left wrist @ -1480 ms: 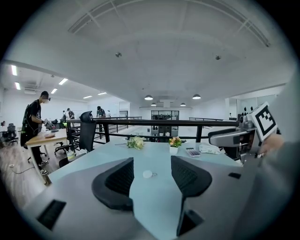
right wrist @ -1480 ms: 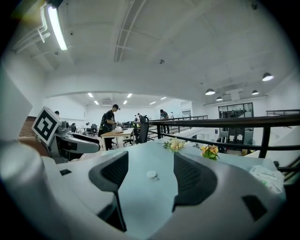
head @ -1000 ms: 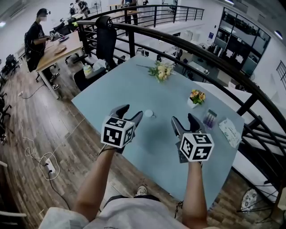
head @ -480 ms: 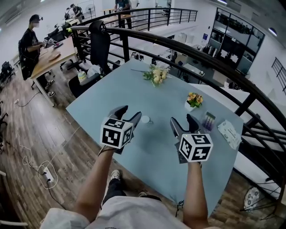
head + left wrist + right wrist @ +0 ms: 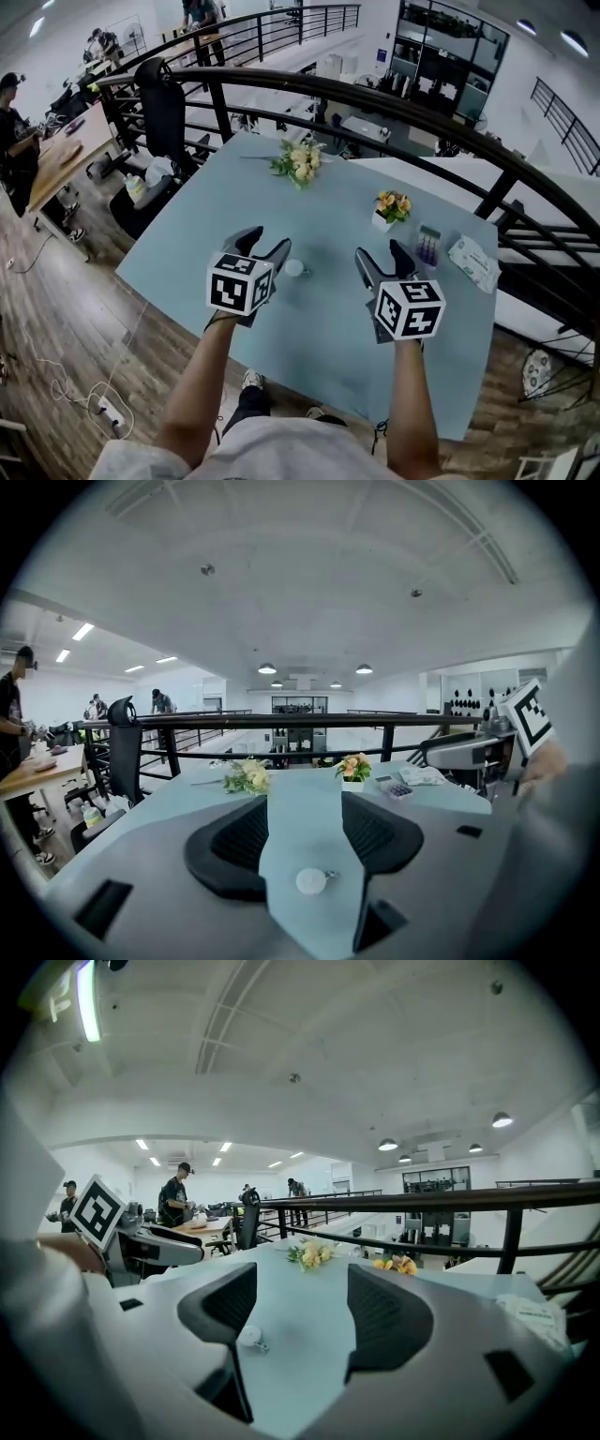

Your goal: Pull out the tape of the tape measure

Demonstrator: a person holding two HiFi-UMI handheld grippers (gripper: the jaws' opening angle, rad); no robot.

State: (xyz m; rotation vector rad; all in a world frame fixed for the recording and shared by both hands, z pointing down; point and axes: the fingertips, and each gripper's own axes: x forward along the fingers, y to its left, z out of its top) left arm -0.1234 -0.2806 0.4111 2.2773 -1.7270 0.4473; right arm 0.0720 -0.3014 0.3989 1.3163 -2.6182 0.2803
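Head view: the small white round tape measure (image 5: 294,268) is seen lying on the pale blue tabletop (image 5: 328,211), just beside the left claw (image 5: 269,240) and apart from the right claw (image 5: 382,251). Both claws are held wide, with nothing gripped. In the left gripper view, the tape measure is framed between the spread jaws, untouched.

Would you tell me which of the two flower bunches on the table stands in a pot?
The small orange bunch on the right, upright in a white pot; the paler bunch lies loose at the far end of the table.
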